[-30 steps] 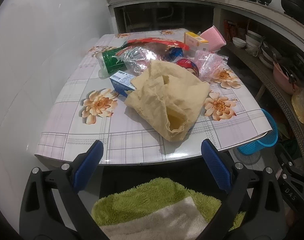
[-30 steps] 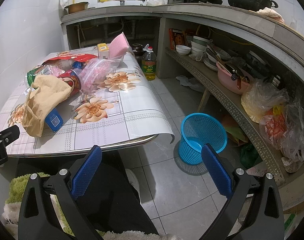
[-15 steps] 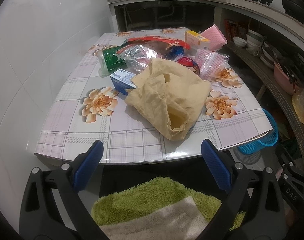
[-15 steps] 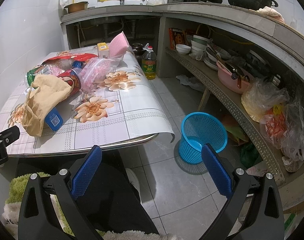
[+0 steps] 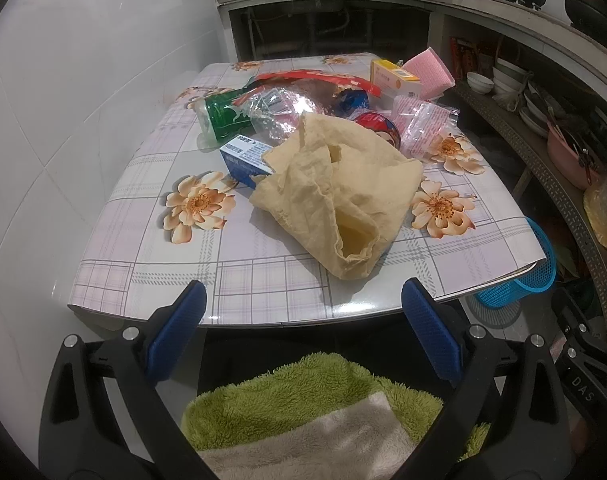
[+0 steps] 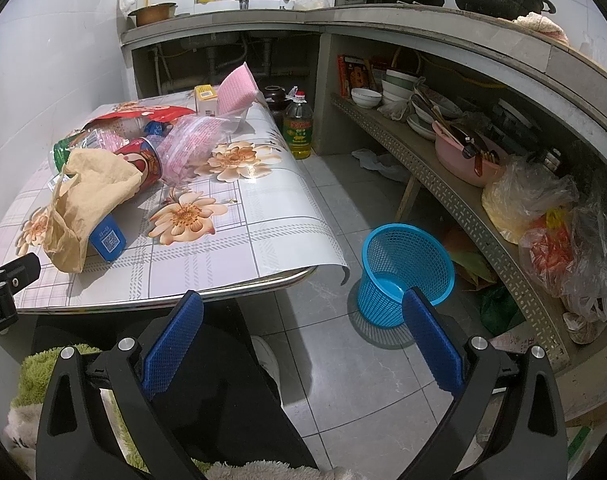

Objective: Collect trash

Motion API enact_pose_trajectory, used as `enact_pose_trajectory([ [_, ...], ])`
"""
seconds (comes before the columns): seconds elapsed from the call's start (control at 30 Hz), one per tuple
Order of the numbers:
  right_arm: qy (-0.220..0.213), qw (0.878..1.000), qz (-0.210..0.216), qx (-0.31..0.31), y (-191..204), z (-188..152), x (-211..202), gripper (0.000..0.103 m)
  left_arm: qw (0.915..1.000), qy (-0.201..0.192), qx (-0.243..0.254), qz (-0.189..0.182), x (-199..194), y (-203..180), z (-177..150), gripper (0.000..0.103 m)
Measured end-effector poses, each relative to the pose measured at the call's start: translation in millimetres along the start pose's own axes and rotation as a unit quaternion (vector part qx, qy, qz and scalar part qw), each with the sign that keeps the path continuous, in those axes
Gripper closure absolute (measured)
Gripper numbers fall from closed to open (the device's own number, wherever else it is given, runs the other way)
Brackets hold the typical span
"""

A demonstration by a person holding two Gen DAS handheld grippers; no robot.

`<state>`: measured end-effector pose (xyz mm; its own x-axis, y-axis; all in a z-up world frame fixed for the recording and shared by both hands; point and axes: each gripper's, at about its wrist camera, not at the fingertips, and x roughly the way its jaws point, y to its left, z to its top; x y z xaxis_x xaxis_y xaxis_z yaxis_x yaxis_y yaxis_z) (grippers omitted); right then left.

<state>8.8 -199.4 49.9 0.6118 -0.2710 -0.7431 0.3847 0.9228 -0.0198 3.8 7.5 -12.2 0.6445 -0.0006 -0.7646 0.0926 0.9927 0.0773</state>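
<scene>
A crumpled tan paper bag (image 5: 339,196) lies on the flowered table (image 5: 159,264), also in the right wrist view (image 6: 91,192). Behind it lie a blue box (image 5: 243,158), a green wrapper (image 5: 219,114), a red can (image 5: 377,124), clear plastic bags (image 5: 421,130) and a yellow box (image 5: 393,80). A blue mesh trash basket (image 6: 403,272) stands on the floor right of the table. My left gripper (image 5: 301,330) is open and empty before the table's near edge. My right gripper (image 6: 301,340) is open and empty over the floor.
A white tiled wall (image 5: 63,100) runs along the table's left. A shelf (image 6: 443,184) with bowls, a pink basin and plastic bags curves along the right. An oil bottle (image 6: 299,124) stands on the floor behind the table. A green towel (image 5: 303,396) lies below my grippers.
The left gripper has shifted very slightly, the table sits a touch lower in view. The right view is unchanged.
</scene>
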Motion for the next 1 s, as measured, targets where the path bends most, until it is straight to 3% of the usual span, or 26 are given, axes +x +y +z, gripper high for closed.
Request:
enact_pose_trajectory([
  [1.0, 0.001, 1.000, 0.001, 0.000, 1.2, 0.3, 1.4, 0.006, 1.0000, 0.003, -0.001, -0.001, 3.1, 3.4, -2.2, 0.009],
])
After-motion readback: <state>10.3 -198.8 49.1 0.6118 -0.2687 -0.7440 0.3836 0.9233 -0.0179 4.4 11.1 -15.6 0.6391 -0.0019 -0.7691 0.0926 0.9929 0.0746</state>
